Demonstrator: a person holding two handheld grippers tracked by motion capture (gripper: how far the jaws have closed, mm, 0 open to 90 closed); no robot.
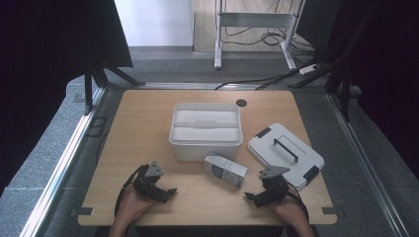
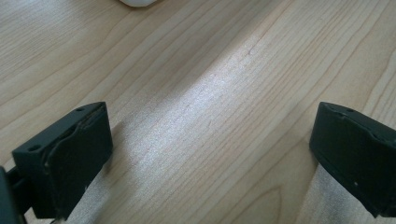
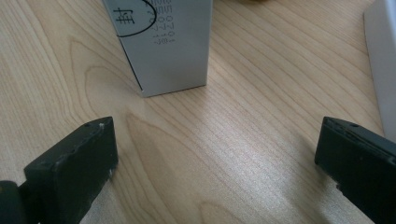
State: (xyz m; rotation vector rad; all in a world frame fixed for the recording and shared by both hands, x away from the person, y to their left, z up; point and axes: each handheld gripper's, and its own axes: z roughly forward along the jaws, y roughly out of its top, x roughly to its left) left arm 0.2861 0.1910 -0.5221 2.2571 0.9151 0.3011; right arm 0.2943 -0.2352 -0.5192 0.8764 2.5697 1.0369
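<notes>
Fingers of both grippers stand wide apart with nothing between them: the left gripper (image 1: 157,186) and the right gripper (image 1: 265,190) rest low over the near edge of the table (image 1: 148,133), each in a hand. As far as the pictures tell, the work has hardly begun, likely packing the carton into the bin. The bin (image 1: 206,129), biggest of the 3 things, sits open at the middle of the table with what looks like a white insert inside; its lid (image 1: 285,154) lies off to the right, handle up, just behind the right gripper. The carton (image 1: 226,169) lies on its side on the wood in front of the bin, touching neither gripper, nearer the right one. So the lid is off, and what seems left is the grasp, the move into the bin and perhaps the closing. The high view gives the whole layout and both hands. The right gripper view adds the carton (image 3: 163,46) close ahead of its jaws, printed face readable in part, with a white edge of the lid (image 3: 382,65) at the frame's right. The left gripper view shows bare wood between its jaws and a sliver of the bin (image 2: 137,2) at the top.
</notes>
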